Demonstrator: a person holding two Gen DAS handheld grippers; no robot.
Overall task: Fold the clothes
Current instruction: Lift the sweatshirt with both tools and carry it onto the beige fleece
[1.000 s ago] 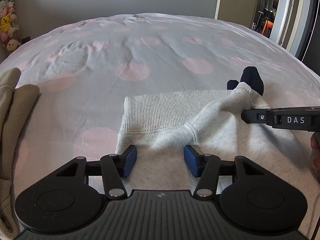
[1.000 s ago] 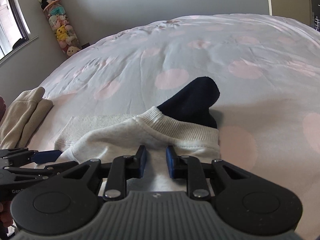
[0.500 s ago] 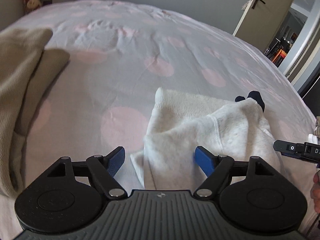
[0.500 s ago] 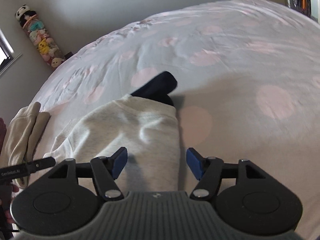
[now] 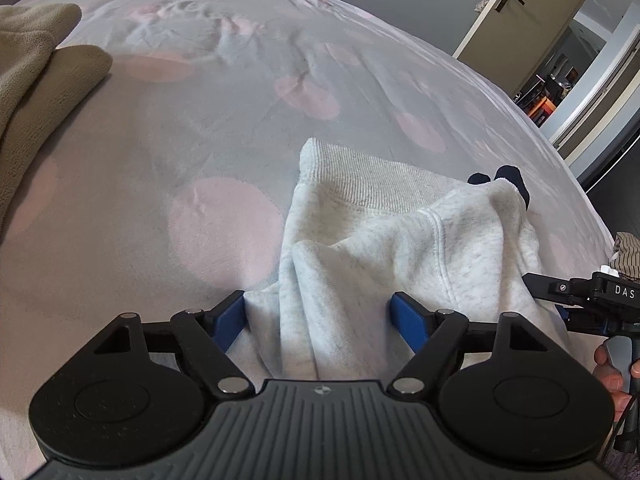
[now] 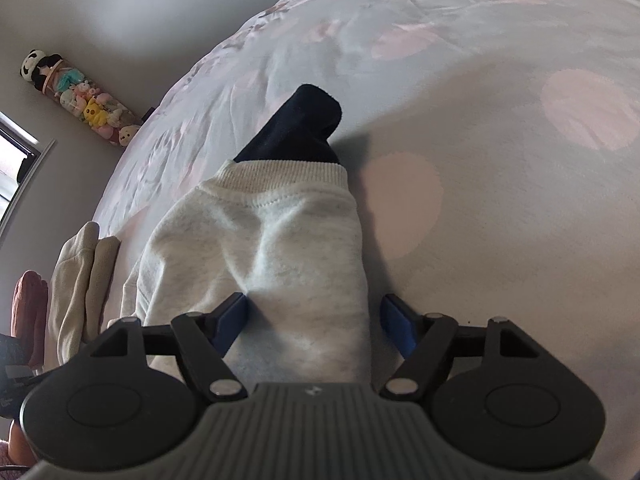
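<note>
1. Your left gripper (image 5: 318, 314) is spread wide, its blue pads either side of a bunched ridge of the pale heather-grey fleece sweatshirt (image 5: 400, 248), gripping nothing.
2. Your right gripper (image 6: 314, 318) is also wide apart, straddling the sweatshirt's right-hand part (image 6: 272, 248), pads clear of the cloth or barely brushing it; no grip there either.
3. The sweatshirt lies on the near part of the grey bedspread with pale pink dots (image 5: 224, 128), already doubled over: ribbed hem band (image 5: 372, 188) at the far side, a stitched seam on top, loose lumps along the near edge.
4. Step in hand, as a judgement: both tools are released over a partly folded garment. This fits either a pause between folds or tidying after the last one; the pictures don't settle which.
5. If you regrip, pinch a full layer at an edge, not the ridge top; the fleece is thick and soft and will slump.
6. A dark navy knit piece (image 6: 296, 128) pokes out beyond the ribbed edge, touching it; whether it is a sock or part of a garment, can't tell.
7. The beige fleece garment (image 5: 36, 72) lies folded well to the left, apart from the sweatshirt.
8. The bedspread is soft and wrinkled, so cloth will drag on it.
</note>
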